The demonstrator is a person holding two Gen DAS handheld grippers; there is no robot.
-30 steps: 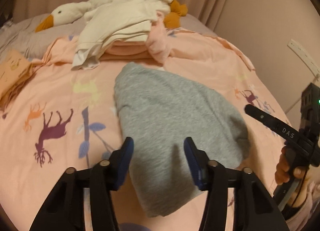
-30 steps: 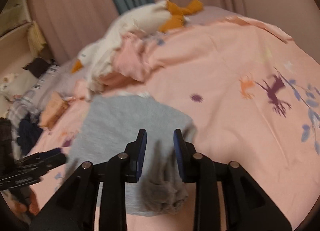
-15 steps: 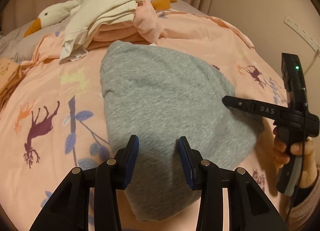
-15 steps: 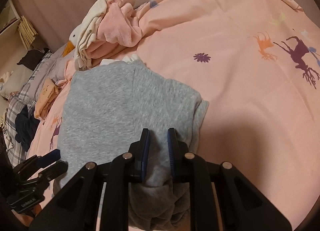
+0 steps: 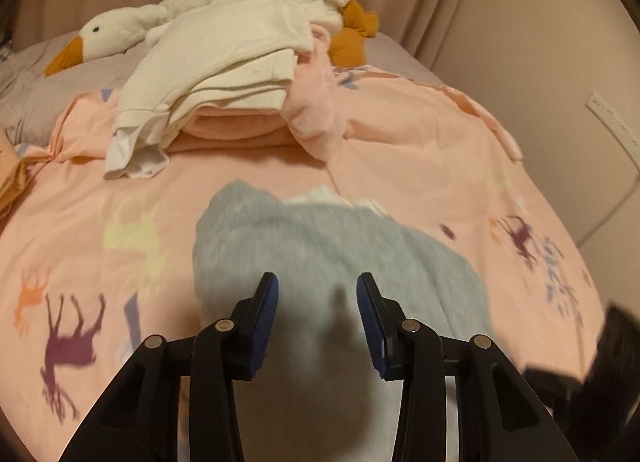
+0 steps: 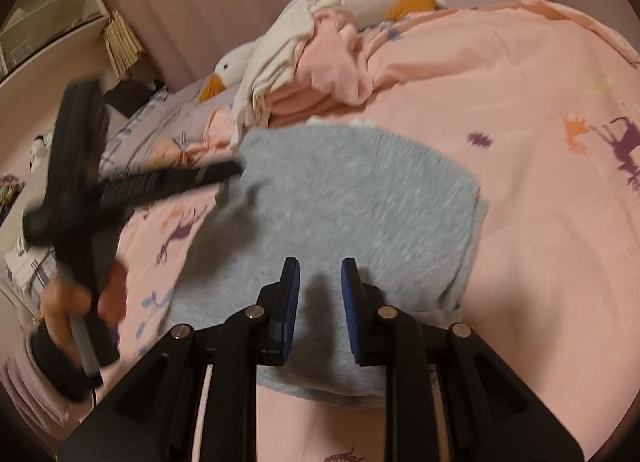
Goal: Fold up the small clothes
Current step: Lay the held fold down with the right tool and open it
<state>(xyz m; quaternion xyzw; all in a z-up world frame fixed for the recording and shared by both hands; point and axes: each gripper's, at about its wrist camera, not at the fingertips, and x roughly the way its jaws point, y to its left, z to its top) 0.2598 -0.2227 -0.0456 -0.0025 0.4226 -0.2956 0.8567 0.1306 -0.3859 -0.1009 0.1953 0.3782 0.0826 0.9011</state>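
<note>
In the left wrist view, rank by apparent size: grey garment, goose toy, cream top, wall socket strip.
1. Grey garment, though it lies nearest the camera.
2. Cream top and goose toy: unsure, the top covers much of the goose.
3. Wall socket strip, smallest.

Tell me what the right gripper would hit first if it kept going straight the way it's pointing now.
Most likely the grey garment lying on the pink duvet. The right gripper points down over its near part, jaws apart with nothing between them; the gap above the cloth is hard to judge.
</note>
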